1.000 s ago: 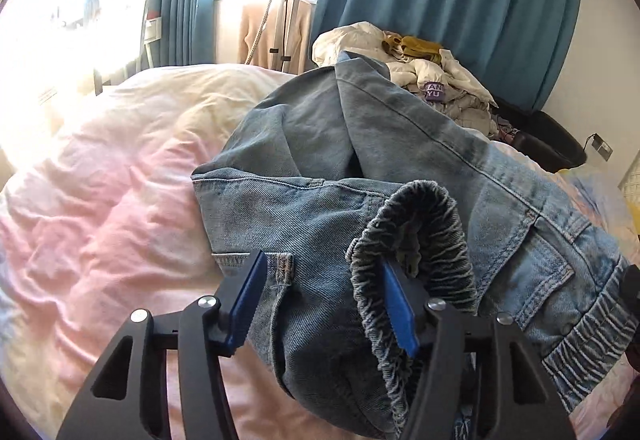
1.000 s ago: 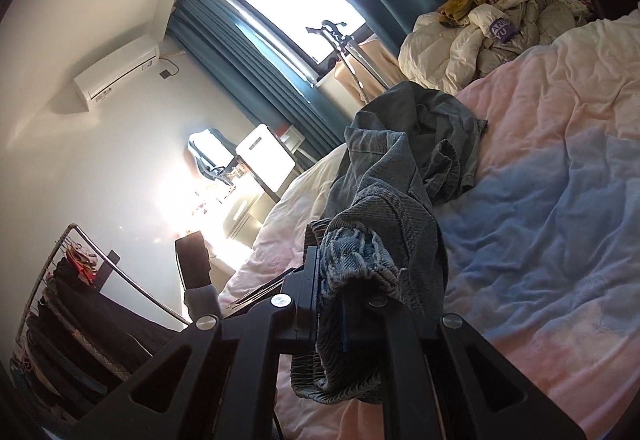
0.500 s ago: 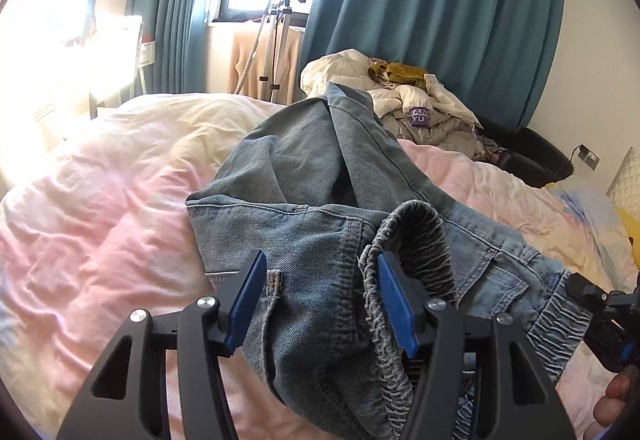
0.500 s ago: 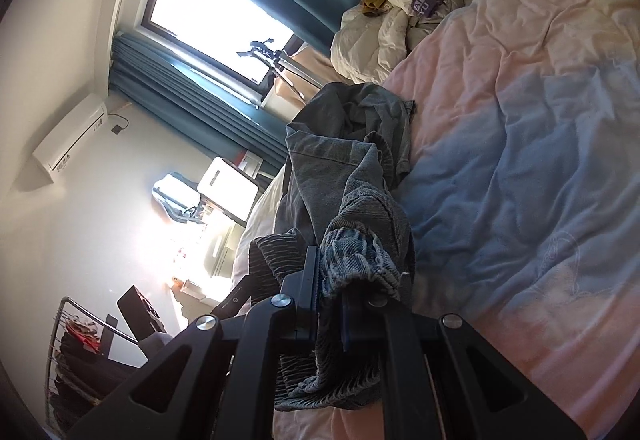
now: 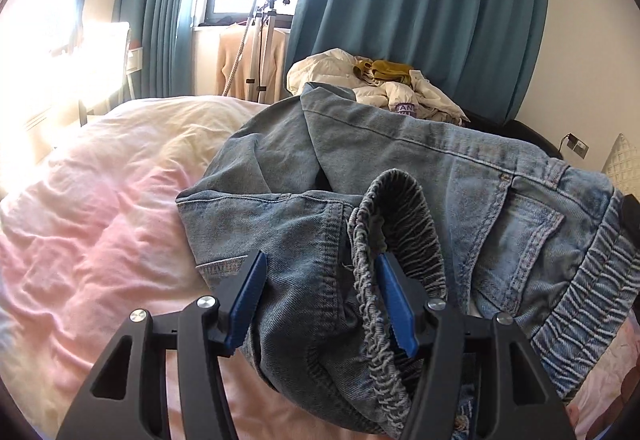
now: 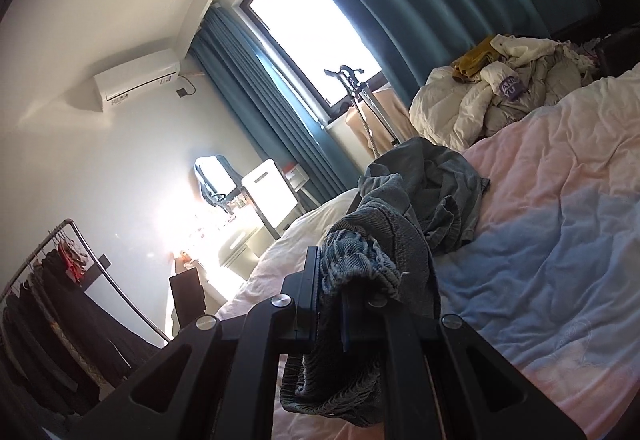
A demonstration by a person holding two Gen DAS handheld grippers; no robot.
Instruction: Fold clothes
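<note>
L claw (image 5: 320, 276) stands wide apart, not clamping: jeans (image 5: 400, 176) bunch between its blue pads (image 5: 250, 296), elastic waistband (image 5: 400, 208) looped up over the R-side pad. Rest of jeans spreads ahead and to the R of the claw, across the pink quilt (image 5: 100, 220). Pocket (image 5: 528, 240) sits R of the claw, ribbed band further R near frame edge.

R claw (image 6: 340, 280) is clenched on jeans (image 6: 384, 236) at the gathered waistband (image 6: 352, 256), fabric pinched between fingers w/ a fold hanging below them. Denim trails ahead of the claw in a crumpled heap on the quilt (image 6: 560, 240).

Beyond both claws: clothes pile (image 5: 380, 88) at bed's far end, teal curtains (image 5: 420, 8) behind. Far L of R claw: garment rack (image 6: 48, 280), AC unit (image 6: 136, 80) high on wall.
</note>
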